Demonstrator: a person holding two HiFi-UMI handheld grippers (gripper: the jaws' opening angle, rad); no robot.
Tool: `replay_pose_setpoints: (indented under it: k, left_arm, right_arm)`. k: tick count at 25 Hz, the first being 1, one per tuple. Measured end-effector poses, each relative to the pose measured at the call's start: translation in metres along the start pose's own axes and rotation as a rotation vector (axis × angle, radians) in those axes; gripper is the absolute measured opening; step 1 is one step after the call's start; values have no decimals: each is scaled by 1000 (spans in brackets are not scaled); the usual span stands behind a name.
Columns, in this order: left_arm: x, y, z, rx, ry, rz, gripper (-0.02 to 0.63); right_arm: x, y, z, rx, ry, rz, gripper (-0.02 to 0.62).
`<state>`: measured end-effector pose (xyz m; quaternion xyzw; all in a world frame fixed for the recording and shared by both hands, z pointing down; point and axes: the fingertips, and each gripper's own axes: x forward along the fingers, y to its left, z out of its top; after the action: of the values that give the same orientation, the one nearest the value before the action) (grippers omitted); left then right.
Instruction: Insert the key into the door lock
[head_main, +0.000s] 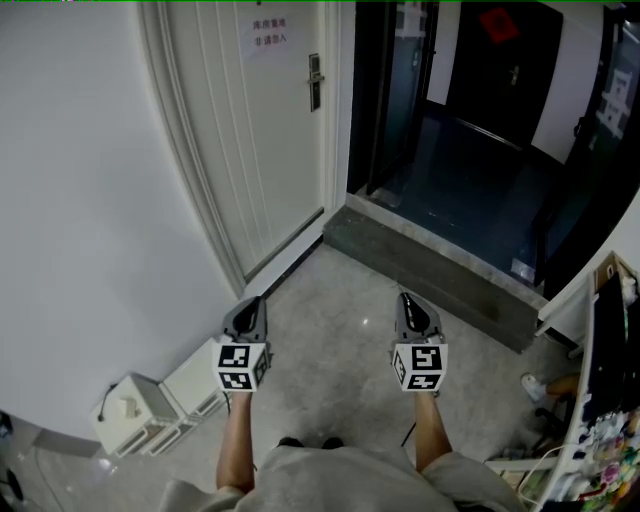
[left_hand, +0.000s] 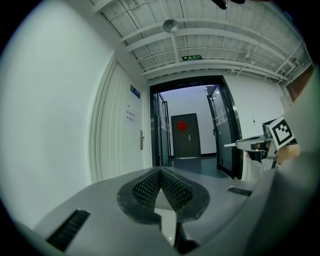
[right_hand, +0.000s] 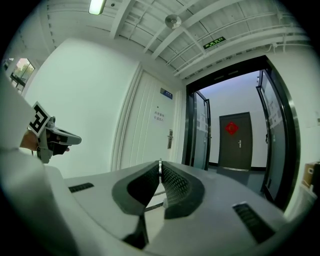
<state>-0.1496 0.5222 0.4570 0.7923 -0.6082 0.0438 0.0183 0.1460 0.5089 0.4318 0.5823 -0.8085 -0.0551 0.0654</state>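
Door (head_main: 270, 130) is standing well ahead, its lock (head_main: 314, 82) far from me. My right claw (head_main: 404, 297) is pinching the key (right_hand: 159, 166) at its very tips, left claw (head_main: 257, 300) closed empty; such a thin hold is risking a twist on insertion.

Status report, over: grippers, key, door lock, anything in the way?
Left gripper shut, empty. Right gripper shut on key. Door lock on white door ahead, not yet reached. White boxes by wall, off the path.

Pale speckled floor (head_main: 330, 340), white boxes (head_main: 140, 412) by the left wall (head_main: 90, 200), grey step (head_main: 430, 265) before the dark doorway (head_main: 470, 150)
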Motion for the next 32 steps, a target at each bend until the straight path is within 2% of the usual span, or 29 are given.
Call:
replay_pose_setpoints:
  k: [9, 16, 24, 32]
  left_arm:
    - [33, -13, -10, 4, 35, -16, 17]
    - [80, 5, -21, -16, 38, -21, 17]
    - [184, 49, -25, -34, 27, -62, 17]
    - [317, 108, 13, -14, -9, -119, 17]
  right_arm:
    - [22, -14, -18, 7, 23, 17, 29]
    - [71, -21, -24, 0, 26, 14, 29]
    - [175, -28, -26, -22, 33, -5, 29]
    - [308, -45, 3, -41, 13, -48, 29]
